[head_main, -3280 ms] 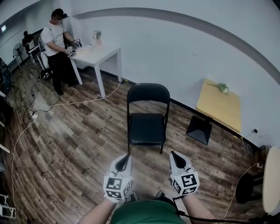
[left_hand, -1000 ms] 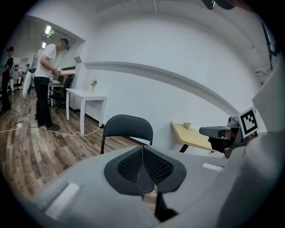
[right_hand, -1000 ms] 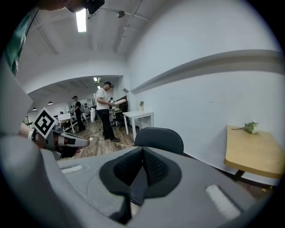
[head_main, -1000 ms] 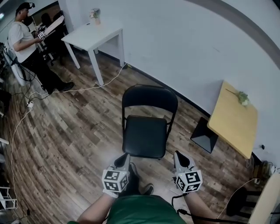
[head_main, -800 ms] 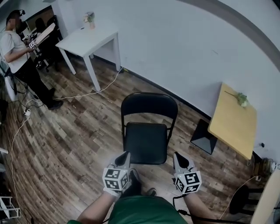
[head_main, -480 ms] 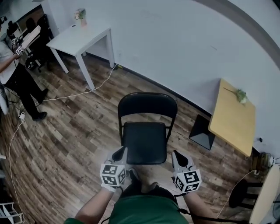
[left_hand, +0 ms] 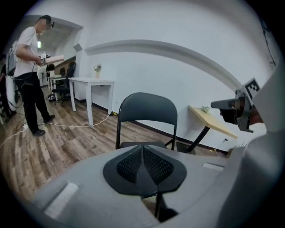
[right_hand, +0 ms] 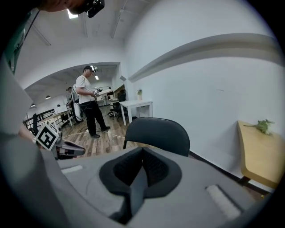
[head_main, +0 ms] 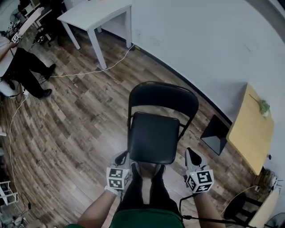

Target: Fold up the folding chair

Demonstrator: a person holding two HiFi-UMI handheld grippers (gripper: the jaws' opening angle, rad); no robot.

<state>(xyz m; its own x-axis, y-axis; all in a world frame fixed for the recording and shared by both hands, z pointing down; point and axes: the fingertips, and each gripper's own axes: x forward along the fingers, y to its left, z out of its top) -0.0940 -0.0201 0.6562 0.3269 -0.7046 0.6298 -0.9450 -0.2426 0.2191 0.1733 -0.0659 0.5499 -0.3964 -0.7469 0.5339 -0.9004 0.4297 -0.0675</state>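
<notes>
We stand at the front edge of the folding chair (head_main: 156, 116), which is open on the wood floor (head_main: 75, 133). Its black seat (head_main: 153, 139) lies level. Its rounded backrest (head_main: 162, 94) rises on the side away from us, toward the white wall (head_main: 200, 40). Our legs come right up to the seat's front edge.

Our left gripper (head_main: 122, 156) hangs just beside the seat's front left corner, pointing forward and down. Its own view shows its jaws pressed together with nothing between them, and the chair stands beyond their tips. Our right gripper (head_main: 190, 153) sits near the seat's front right corner, a little further off than the left one. Its jaws are likewise closed on each other and empty, with the backrest showing just past them. Neither gripper has hold of the chair. From the head view we cannot tell whether the left one touches the seat's edge.

Behind the chair and to its right, a wooden table (head_main: 251, 129) stands against the wall on a dark base, with a small green plant (head_main: 264, 107) on its far end. Well behind the chair to its left stands a white table (head_main: 95, 13). A pale cable (head_main: 89, 73) runs across the floor from near that table's legs. Further left of the chair, well apart from it, another person (head_main: 18, 67) in dark trousers stands on the floor.
</notes>
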